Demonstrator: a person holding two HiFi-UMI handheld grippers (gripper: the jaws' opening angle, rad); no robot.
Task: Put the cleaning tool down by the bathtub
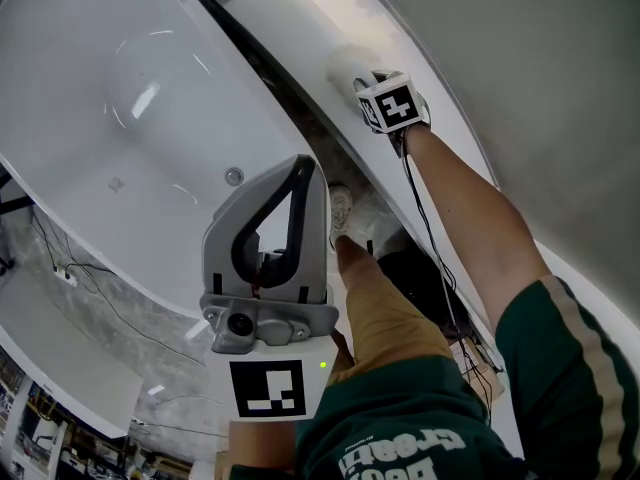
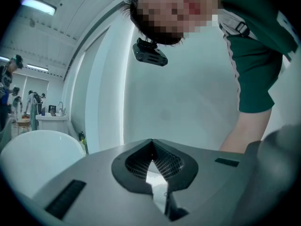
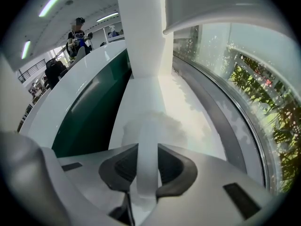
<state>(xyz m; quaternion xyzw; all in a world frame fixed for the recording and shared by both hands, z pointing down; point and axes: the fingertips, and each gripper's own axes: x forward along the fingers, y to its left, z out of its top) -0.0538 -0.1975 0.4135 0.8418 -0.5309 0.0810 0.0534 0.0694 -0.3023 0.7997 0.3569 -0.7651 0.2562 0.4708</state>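
**Cleaning tool held low beside the bathtub, not yet released**

Head view. The bathtub (image 1: 110,158) fills the upper left. The left tool (image 1: 300,168) stands at centre frame, above the person's leg (image 1: 385,313). The right tool (image 1: 380,93), at upper centre, points steeply down past the tub's edge. A pale end of the cleaning tool (image 1: 345,65) shows just beyond it.

Left gripper view. The jaws are together at their tips with nothing between them. A plain wall (image 2: 178,98) lies behind.

Right gripper view. The jaws are clamped on the cleaning tool's flat white handle (image 3: 148,159). It runs up the frame to a fuzzy white head (image 3: 150,121) over a white ledge (image 3: 188,102).

To set it down well, I judge the head should lie flat on the ledge before the jaws part. The right tool should then draw straight back along the handle.

Whether the head already touches the ledge cannot be told. In the head view the right tool's jaw tips are hidden behind its marker cube.
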